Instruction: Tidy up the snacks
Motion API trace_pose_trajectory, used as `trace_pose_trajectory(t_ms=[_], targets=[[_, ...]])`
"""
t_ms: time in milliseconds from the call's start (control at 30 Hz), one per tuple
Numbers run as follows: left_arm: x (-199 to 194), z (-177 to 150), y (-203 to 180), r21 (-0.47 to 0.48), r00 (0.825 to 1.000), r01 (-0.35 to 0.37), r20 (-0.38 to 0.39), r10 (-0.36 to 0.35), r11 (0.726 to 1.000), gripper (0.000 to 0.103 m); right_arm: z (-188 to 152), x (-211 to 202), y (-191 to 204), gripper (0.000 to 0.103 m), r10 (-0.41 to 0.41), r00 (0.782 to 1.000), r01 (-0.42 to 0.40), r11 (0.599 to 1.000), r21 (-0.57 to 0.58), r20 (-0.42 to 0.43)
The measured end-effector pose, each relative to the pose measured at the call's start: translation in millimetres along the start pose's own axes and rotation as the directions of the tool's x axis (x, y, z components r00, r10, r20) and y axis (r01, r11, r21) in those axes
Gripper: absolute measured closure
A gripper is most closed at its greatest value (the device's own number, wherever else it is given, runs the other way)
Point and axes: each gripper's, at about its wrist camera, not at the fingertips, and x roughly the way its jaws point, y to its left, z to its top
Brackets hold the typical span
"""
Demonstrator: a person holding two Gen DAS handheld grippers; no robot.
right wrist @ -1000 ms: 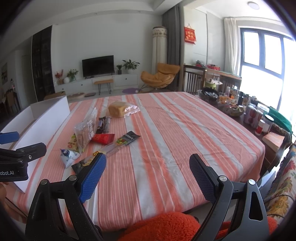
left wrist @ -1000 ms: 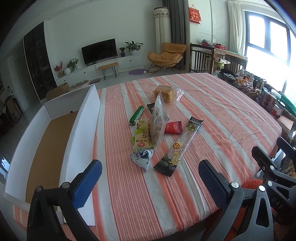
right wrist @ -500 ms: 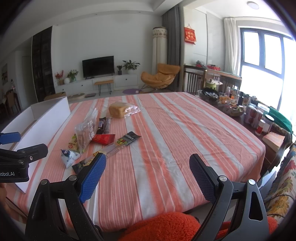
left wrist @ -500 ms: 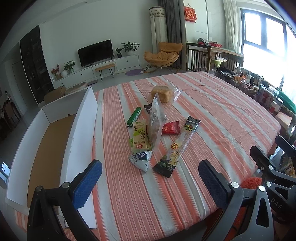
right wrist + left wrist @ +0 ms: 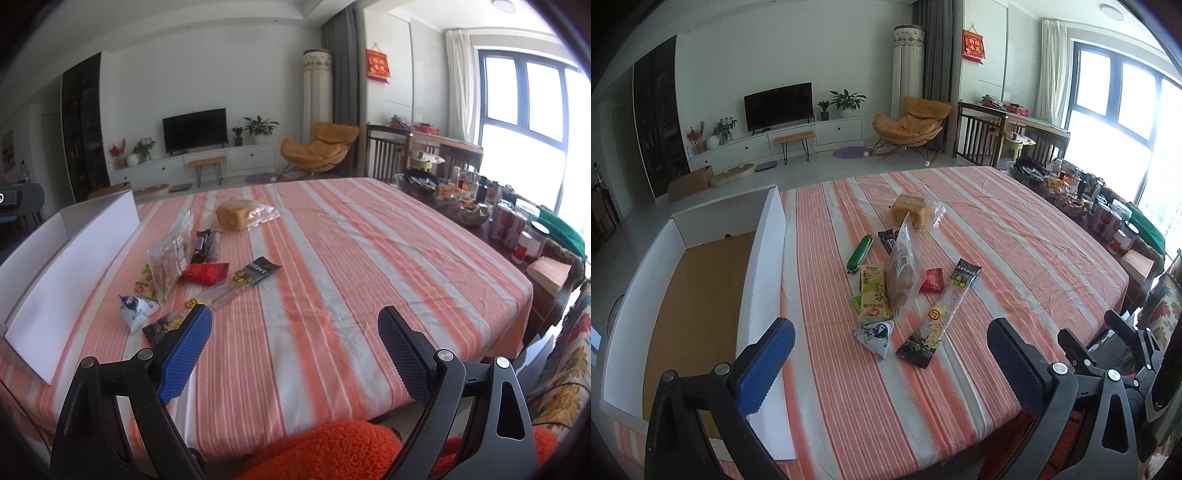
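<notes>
Two grippers, my left gripper (image 5: 890,354) and right gripper (image 5: 295,341), hover spread and empty above the striped tablecloth (image 5: 1015,251). Beyond lie a triangular pouch (image 5: 876,336), a long "Astavs" snack stick (image 5: 942,314), a green cracker pack (image 5: 873,295), bagged bread (image 5: 911,211); white box (image 5: 762,266) to the left.

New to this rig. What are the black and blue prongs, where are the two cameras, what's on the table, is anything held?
No robot arm here: a person carries one hand-held gripper in each hand, each with a fisheye camera looking along its two blue-padded fingers. One picture is from the left hand-held gripper, the other from the right hand-held gripper. Both are open and hold nothing. On the striped tablecloth lie snack packets and bagged bread, beside an empty white box.
</notes>
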Motion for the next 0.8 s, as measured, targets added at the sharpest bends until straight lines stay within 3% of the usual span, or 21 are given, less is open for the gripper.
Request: trace_pose_trajectory(t_ms=[167, 800], targets=[[17, -28, -8, 0.017, 0.997, 0.008, -0.078, -0.007, 1.0, 0.0, -2, 2, -3, 0.009, 0.01, 1.0, -0.01, 1.0, 0.014, -0.01], [31, -35, -14, 0.008, 0.994, 0.015, -0.109, -0.014, 1.0, 0.0, -9, 9, -3, 0.009, 0.046, 0.998, -0.045, 0.999, 0.015, -0.041]])
